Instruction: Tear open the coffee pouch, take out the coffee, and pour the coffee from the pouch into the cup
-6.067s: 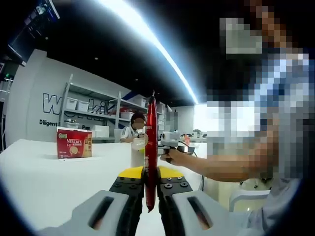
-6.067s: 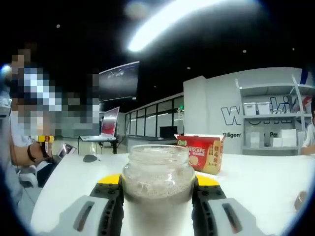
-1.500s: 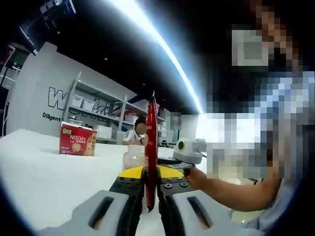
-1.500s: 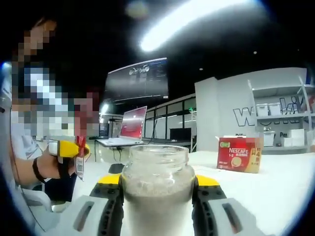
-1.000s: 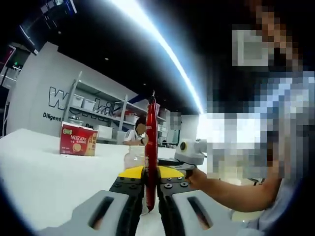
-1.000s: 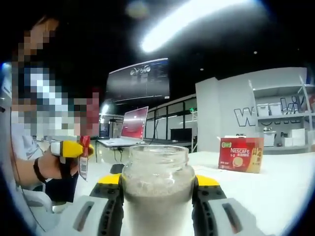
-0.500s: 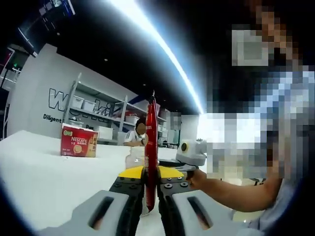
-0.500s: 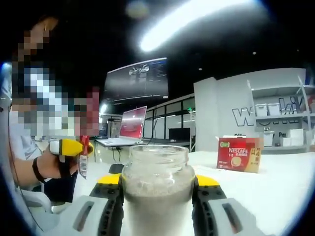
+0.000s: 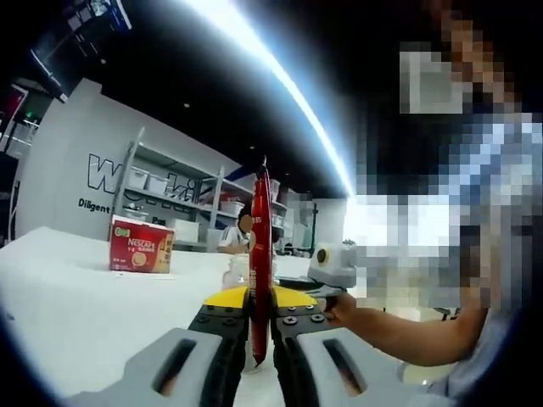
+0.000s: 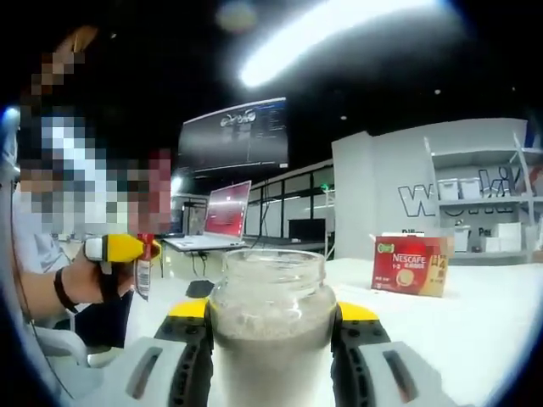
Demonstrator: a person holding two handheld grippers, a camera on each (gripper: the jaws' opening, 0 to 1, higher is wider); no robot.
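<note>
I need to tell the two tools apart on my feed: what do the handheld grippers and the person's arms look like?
Both grippers look alike. The left gripper and right gripper each have two grey moulded jaws with dark oval slots, black bolted inner plates and a yellow band across the front. In the right gripper view, the person's left hand has a dark wristband; the sleeves are short.

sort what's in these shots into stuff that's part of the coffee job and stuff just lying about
Part of the job:
- red coffee pouch, upright in the left claw
- glass jar serving as the cup, clamped in the right claw

Just lying about:
- Nescafe box on the white table
- laptop
- shelves with bins
</note>
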